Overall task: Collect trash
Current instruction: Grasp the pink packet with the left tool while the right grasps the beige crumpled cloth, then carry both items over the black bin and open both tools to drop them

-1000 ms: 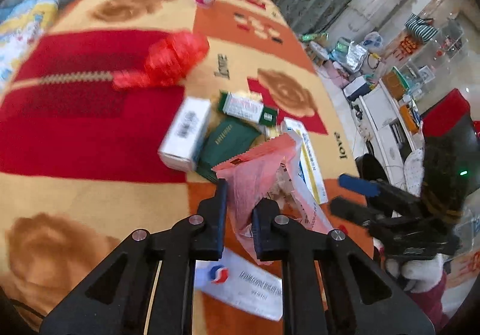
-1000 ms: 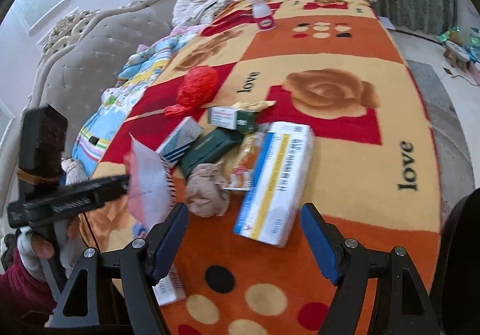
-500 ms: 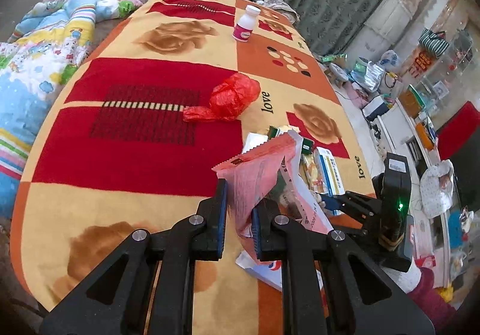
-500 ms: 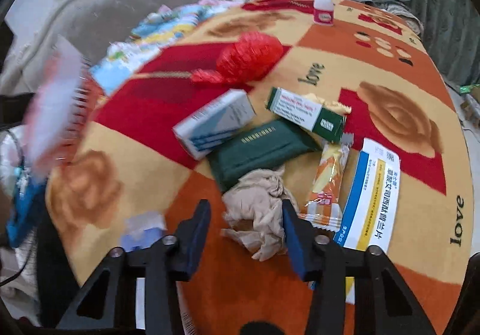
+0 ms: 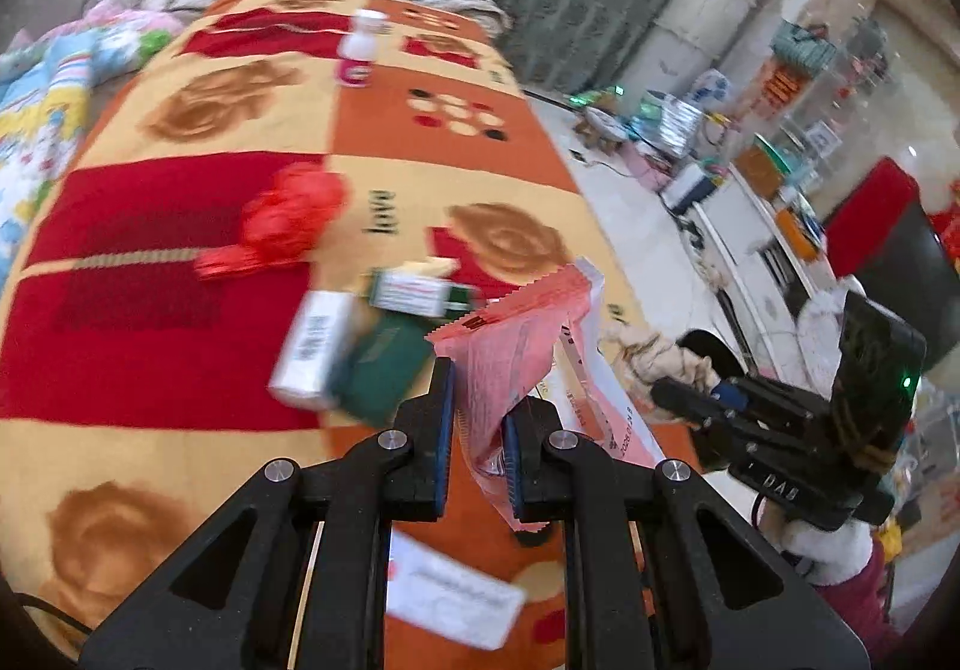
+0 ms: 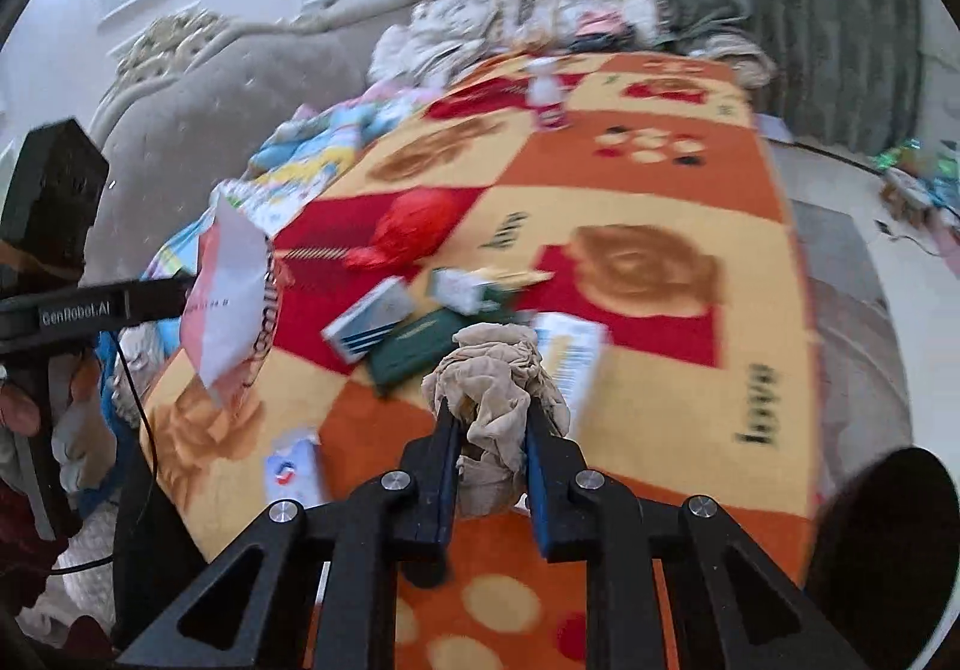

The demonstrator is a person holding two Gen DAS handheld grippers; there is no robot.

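Observation:
My left gripper [image 5: 480, 403] is shut on the rim of a pink and white plastic bag [image 5: 516, 346], which it holds up over the blanket. In the right wrist view that bag [image 6: 231, 298] hangs at the left from the left gripper [image 6: 186, 293]. A crumpled beige wad [image 6: 495, 370] sits pinched in my shut right gripper [image 6: 489, 421], lifted off the blanket. The left wrist view shows this wad [image 5: 651, 355] just right of the bag, at the right gripper [image 5: 684, 397].
On the patterned blanket [image 5: 150, 448] lie a red plastic bag [image 5: 288, 217], a white box [image 5: 312, 349], a dark green pack [image 5: 384, 367], a green and white box [image 5: 414, 292] and a white packet [image 5: 450, 598]. A white bottle [image 5: 359, 48] stands far back. A blue and yellow box [image 6: 570, 355] lies behind the wad.
My right gripper went from wide open above the pile to shut on the beige wad and lifted it. The left gripper kept its hold and rose with the bag.

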